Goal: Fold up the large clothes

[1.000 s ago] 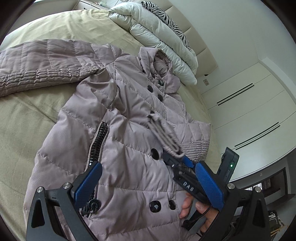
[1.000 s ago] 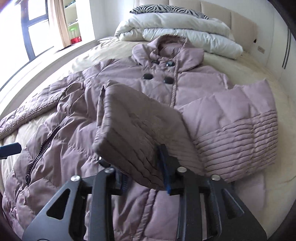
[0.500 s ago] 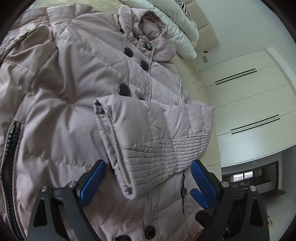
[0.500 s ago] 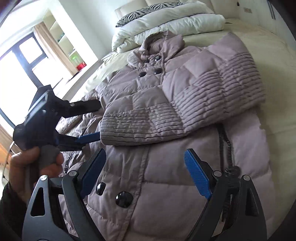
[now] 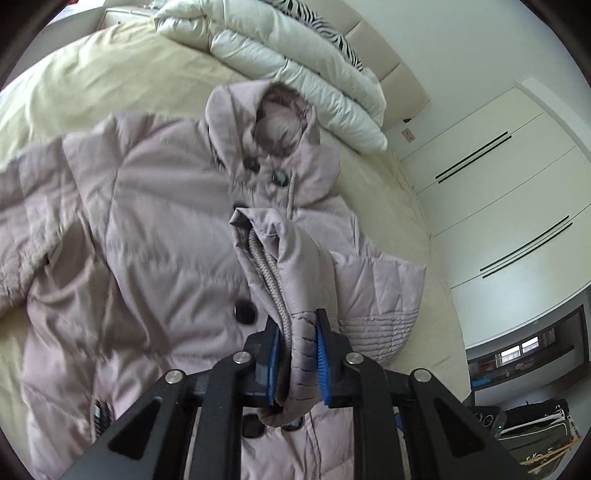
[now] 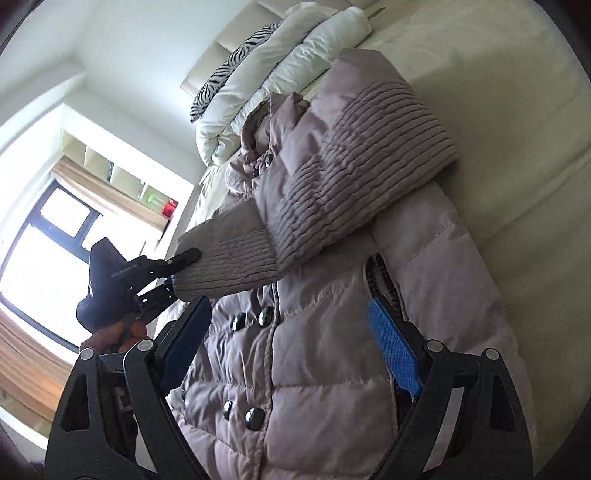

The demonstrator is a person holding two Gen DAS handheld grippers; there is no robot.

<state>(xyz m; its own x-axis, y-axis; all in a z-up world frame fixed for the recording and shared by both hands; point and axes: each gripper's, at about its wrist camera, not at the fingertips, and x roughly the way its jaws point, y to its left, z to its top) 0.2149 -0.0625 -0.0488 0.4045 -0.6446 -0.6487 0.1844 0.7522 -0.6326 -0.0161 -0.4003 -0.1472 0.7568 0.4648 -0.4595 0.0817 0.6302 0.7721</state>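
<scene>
A mauve quilted jacket (image 5: 166,240) lies face up and buttoned on the bed, collar toward the pillows. One sleeve is folded across its chest (image 6: 351,166). My left gripper (image 5: 297,350) is closing its jaws, and the blue pads press on that sleeve's ribbed cuff (image 5: 291,295), which is raised off the jacket. The right wrist view shows the left gripper (image 6: 173,273) clamped on the cuff (image 6: 229,262), with a hand (image 6: 118,332) behind it. My right gripper (image 6: 291,343) stands open above the jacket's lower front (image 6: 325,369), with nothing between its pads. The other sleeve (image 5: 22,221) stretches out to the left.
A folded white duvet (image 5: 295,66) and a zebra-print pillow (image 5: 317,18) lie at the head of the bed. Pale yellow sheet (image 6: 498,110) surrounds the jacket. White wardrobe doors (image 5: 498,184) stand past the bed's right side. A window (image 6: 37,258) is on the left.
My right gripper let go of the sleeve cuff, opened, rolled and drew back. My left gripper moved in around the cuff, shut on it and lifted it.
</scene>
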